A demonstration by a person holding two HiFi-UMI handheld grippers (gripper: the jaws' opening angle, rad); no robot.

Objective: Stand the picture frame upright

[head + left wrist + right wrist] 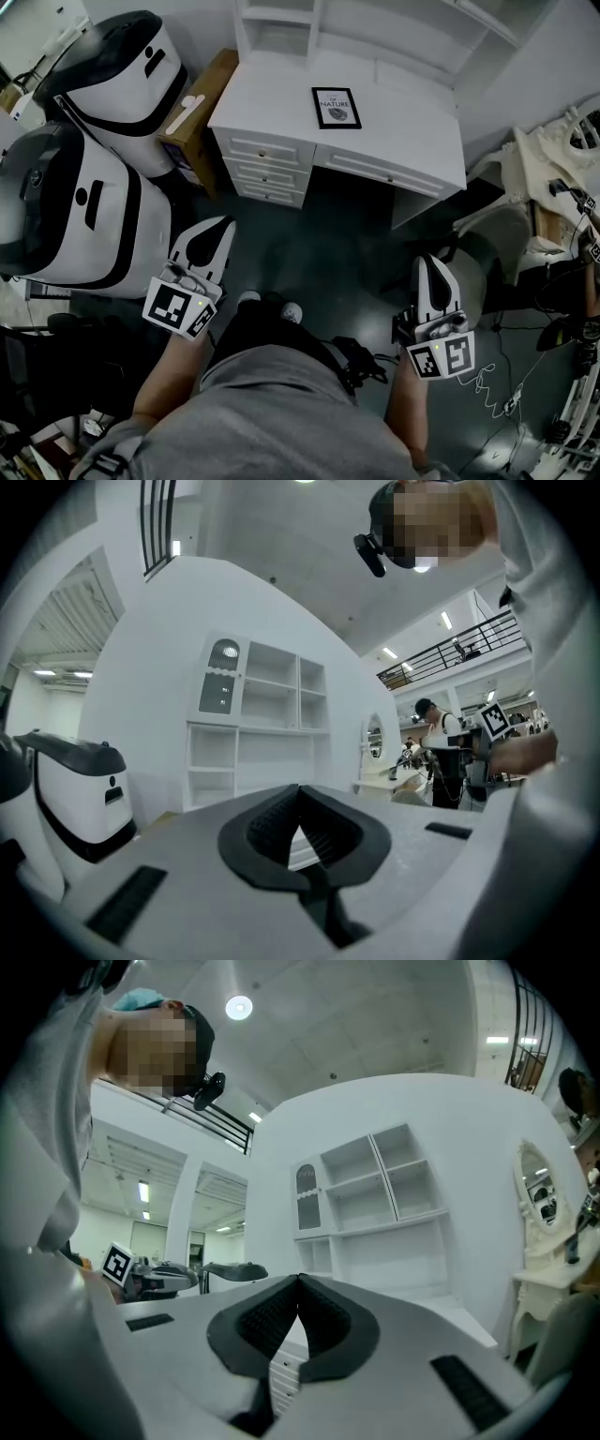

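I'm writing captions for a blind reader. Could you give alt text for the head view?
A black picture frame lies face up on a white desk, ahead of a person seen from above. Their left gripper and right gripper, both shut and empty, are held short of the desk.

1. This is a large robotics lab or test hall, not a home: a high concrete ceiling [375, 1016] and a railed mezzanine [459, 651] show above.
2. A staged room set stands inside it: a white desk [277, 101] with drawers and a shelf unit [258, 726], against a freestanding white wall.
3. Bulky white-and-black machines [84, 211] stand beside the desk, and loose cables [494, 380] lie on the dark floor.
4. Another person [433, 731] stands at a workstation in the background.
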